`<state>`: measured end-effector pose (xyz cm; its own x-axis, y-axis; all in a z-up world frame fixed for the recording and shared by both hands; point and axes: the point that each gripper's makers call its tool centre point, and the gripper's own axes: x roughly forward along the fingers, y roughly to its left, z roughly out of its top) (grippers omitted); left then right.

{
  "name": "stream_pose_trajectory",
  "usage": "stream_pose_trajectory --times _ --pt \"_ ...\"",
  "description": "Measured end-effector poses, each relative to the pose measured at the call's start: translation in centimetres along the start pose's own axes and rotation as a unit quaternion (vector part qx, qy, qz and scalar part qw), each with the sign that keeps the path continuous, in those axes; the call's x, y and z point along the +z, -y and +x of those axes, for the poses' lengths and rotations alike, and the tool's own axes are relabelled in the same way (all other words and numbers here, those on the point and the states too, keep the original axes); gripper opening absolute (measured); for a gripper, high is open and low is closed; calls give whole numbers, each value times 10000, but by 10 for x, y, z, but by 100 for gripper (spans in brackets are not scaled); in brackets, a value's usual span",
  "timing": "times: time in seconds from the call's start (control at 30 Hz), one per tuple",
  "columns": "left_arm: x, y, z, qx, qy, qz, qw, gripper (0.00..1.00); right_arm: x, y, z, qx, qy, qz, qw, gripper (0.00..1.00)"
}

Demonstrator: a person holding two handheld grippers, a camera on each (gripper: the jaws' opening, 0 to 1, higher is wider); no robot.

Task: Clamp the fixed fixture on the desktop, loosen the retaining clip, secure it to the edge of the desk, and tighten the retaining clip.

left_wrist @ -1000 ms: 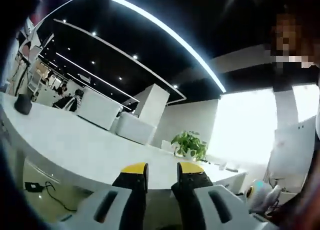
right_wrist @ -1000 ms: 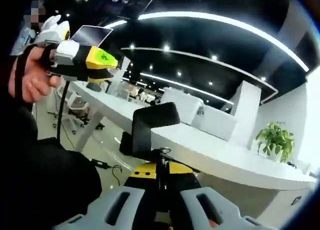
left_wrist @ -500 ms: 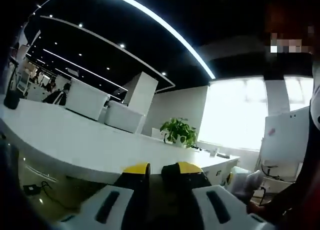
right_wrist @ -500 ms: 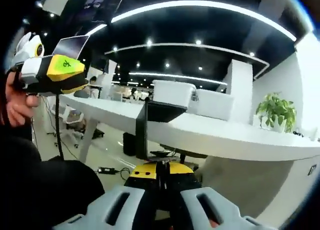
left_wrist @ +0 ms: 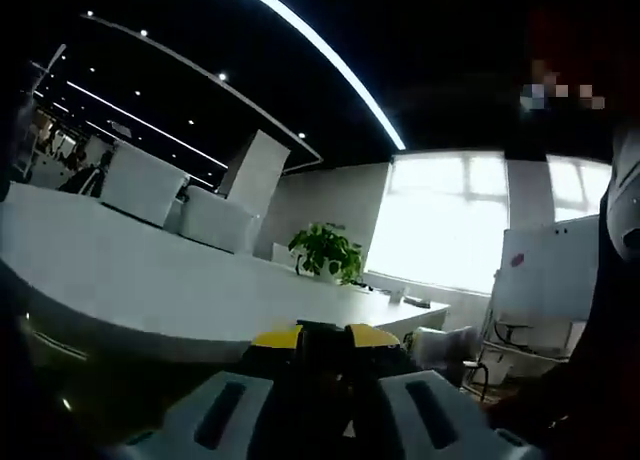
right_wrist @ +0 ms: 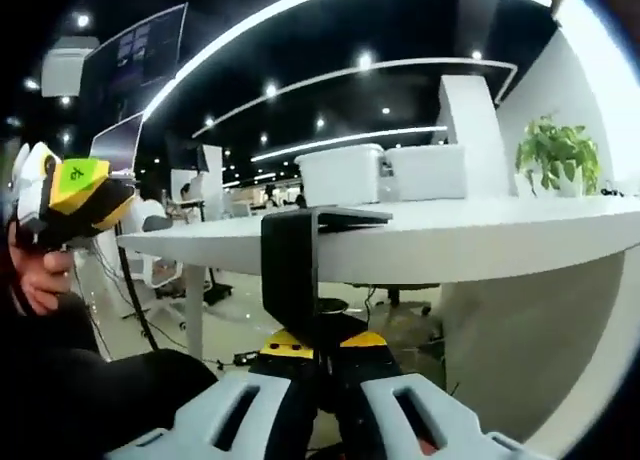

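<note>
The black C-shaped fixture [right_wrist: 289, 270] stands upright, its top lip [right_wrist: 338, 217] lying over the edge of the white desk [right_wrist: 480, 242]. My right gripper [right_wrist: 320, 346] is shut on the fixture's lower end; the clip there is hidden by the jaws. In the right gripper view, my left gripper [right_wrist: 88, 192] hangs at the far left in a person's hand [right_wrist: 38, 280], well away from the fixture. Seen from its own camera, my left gripper [left_wrist: 324, 338] has its yellow-tipped jaws pressed together with nothing between them, below the desk's rim [left_wrist: 120, 315].
Two white boxes [right_wrist: 382, 174] and a potted plant [right_wrist: 558, 152] stand on the desk. The plant [left_wrist: 322, 251] also sits far along the desktop in the left gripper view. A whiteboard [left_wrist: 545, 272] and bright windows [left_wrist: 445, 220] lie to the right. Chairs and cables are on the floor [right_wrist: 190, 310] under the desk.
My left gripper's jaws have gone from open to shut. The right gripper has levelled the fixture and brought its top lip from in front of the desk onto the desk's edge.
</note>
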<state>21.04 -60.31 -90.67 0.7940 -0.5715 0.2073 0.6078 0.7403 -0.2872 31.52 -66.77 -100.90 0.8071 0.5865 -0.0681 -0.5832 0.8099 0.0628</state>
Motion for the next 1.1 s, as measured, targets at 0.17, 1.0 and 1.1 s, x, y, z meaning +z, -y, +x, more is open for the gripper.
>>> stream_pose_trajectory --times 0.17,1.0,1.1 --pt "-11 7 14 -240 -180 -40 9995 15 0 7 1 -77 -17 92 9999 3" --pt "-60 30 100 -1330 -1023 359 9852 10 -8 22 13 679 -307 191 9970 5" --pt "-67 23 110 -1284 -1092 501 9844 10 -9 21 12 672 -304 159 9971 5"
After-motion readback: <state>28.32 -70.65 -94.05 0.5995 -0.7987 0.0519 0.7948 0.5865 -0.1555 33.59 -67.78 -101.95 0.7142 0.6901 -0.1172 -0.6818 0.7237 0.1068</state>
